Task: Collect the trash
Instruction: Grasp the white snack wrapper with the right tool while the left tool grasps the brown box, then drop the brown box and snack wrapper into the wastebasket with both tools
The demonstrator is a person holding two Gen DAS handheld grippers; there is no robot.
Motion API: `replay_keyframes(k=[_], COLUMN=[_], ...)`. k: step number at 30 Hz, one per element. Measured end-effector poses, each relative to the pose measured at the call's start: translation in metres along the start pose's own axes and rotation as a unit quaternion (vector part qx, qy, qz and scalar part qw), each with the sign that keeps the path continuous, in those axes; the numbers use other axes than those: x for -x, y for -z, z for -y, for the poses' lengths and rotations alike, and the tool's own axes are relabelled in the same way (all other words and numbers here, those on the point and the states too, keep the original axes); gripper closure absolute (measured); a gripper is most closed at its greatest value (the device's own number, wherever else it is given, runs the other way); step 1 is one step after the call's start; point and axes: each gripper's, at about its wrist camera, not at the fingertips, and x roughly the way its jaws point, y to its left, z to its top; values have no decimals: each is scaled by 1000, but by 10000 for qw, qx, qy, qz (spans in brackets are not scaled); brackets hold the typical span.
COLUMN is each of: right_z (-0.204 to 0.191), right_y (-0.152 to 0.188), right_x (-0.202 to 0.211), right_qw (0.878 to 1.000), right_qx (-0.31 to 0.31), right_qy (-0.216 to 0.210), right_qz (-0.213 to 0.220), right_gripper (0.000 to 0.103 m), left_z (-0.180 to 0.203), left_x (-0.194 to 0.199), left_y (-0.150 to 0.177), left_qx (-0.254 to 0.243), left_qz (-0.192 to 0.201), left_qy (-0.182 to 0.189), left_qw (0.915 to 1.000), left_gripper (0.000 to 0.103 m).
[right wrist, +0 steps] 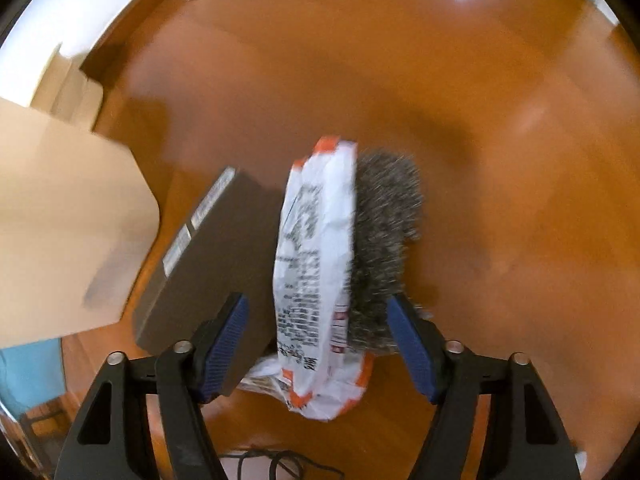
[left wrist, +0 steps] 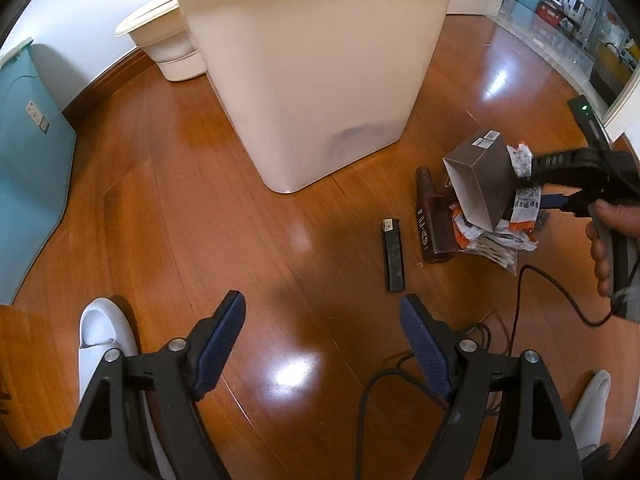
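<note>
A tall cream trash bin [left wrist: 316, 68] stands on the wooden floor. My right gripper [right wrist: 318, 344] is shut on a bundle held above the floor: a grey cardboard box [right wrist: 212, 264], a white and orange wrapper [right wrist: 316, 264] and a grey steel-wool scrubber [right wrist: 384, 232]. The same bundle shows in the left wrist view, with the box [left wrist: 480, 178] to the right of the bin. My left gripper [left wrist: 322, 344] is open and empty, low over the floor. On the floor lie a black lighter [left wrist: 393, 255], a brown bottle [left wrist: 434, 220] and more crumpled wrappers [left wrist: 494, 240].
A smaller cream bin [left wrist: 168, 46] stands behind the tall one by the wall. A teal container [left wrist: 30, 152] is at the left. White slippers [left wrist: 102, 334] and black cables [left wrist: 532, 292] lie near me. A cream bin side [right wrist: 64, 224] fills the left of the right wrist view.
</note>
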Motion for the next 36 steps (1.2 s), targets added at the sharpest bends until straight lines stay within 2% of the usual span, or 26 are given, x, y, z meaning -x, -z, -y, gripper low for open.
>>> replay_keyframes(k=[1, 2, 4, 7, 9, 14, 17, 21, 23, 26, 27, 31, 33, 35, 36], right_z=[-3, -3, 1, 3, 6, 40, 56, 79, 82, 91, 96, 119, 129, 143, 148], right_y=[3, 6, 9, 10, 11, 2, 0, 6, 8, 6, 6, 7, 5, 6, 6], right_x=[-6, -10, -6, 17, 36, 82, 97, 98, 93, 92, 91, 95, 97, 100, 99], right_qw=[9999, 9998, 9998, 9983, 9966, 9848, 9854, 9856, 9853, 9844, 9839, 9812, 9802, 9797, 9797], right_qx=[118, 166, 92, 321, 476, 69, -34, -247, -274, -308, -358, -610, -706, -782, -836], right_qy=[59, 48, -168, -476, -673, -1733, -1686, -1648, -1665, -1710, -1724, -1795, -1806, -1805, -1780], right_qz=[-48, -121, -107, 41, 70, 64, 245, 293, 251, 292, 305, 371, 400, 393, 390], right_gripper=[59, 73, 80, 83, 83, 83, 82, 82, 82, 82, 82, 81, 81, 81, 81], left_z=[1, 5, 13, 29, 41, 77, 101, 133, 149, 170, 174, 176, 181, 187, 190], left_x=[0, -2, -2, 0, 0, -18, -39, -56, -67, -86, -93, -136, -154, -160, -160], left_y=[-1, -3, -9, -23, -35, -69, -83, -97, -107, -127, -134, -162, -163, -157, -155], left_qx=[-24, -85, -217, -466, -555, -614, -698, -1220, -1705, -2445, -2551, -2275, -2239, -2358, -2416], left_qz=[-4, 3, 53, 164, 154, -49, -293, -205, -274, -558, -678, -1573, -1951, -2115, -2119], left_qy=[-4, 2, 52, 185, 416, 998, 1090, 886, 879, 1030, 1087, 1556, 1814, 2046, 2142], left_qw=[10000, 10000, 9997, 9986, 9975, 9931, 9912, 9884, 9810, 9625, 9584, 9483, 9375, 9262, 9224], left_gripper=[24, 24, 24, 24, 24, 22, 22, 22, 22, 22, 22, 22, 22, 23, 35])
